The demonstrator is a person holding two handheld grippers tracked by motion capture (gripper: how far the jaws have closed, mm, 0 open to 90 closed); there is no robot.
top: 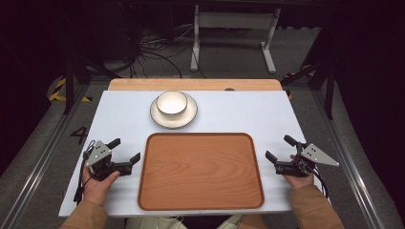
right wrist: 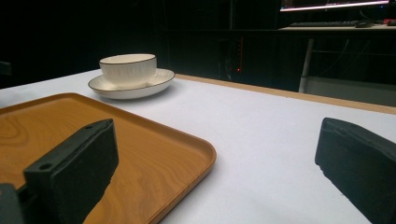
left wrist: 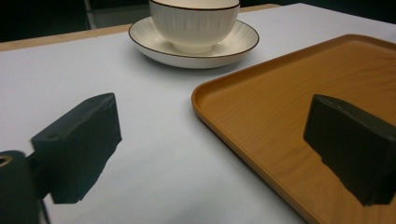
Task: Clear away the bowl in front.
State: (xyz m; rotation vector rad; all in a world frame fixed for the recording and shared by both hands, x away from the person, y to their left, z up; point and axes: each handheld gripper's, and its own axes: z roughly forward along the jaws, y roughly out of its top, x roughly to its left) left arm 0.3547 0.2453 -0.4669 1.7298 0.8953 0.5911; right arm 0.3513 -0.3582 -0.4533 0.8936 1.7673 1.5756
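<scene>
Nearest to me, my left gripper (top: 126, 150) sits at the left edge of the wooden tray (top: 200, 171), its two black jaws spread wide with nothing between them. In the left gripper view (left wrist: 212, 144) one jaw hangs over the white tabletop (left wrist: 93, 70) and the other over the tray's (left wrist: 280, 107) near corner, its rounded rim running between them. My left hand (top: 98, 183) wraps the gripper's body from below, and the grey three-cornered plate (top: 99, 152) sits on top.

My right gripper (top: 281, 149) mirrors it at the tray's right edge, jaws also parted wide and holding nothing. In the right gripper view (right wrist: 215, 163) one jaw stands over the tray (right wrist: 56, 126) and the other over bare table (right wrist: 261, 130). My right hand (top: 300, 179) holds it from beneath.

The tray lies flat in the middle of the table (top: 267, 109), close to my side, with nothing on it. Beyond its far edge, a little left of centre, a white ribbed bowl (top: 172, 102) with a dark rim stands upright on a matching saucer (top: 188, 114). The bowl (left wrist: 194, 23) and saucer (left wrist: 149, 39) are well apart from both grippers and near the tray's far rim without touching it. A strip of light wood (top: 191, 84) shows along the table's far edge.
</scene>
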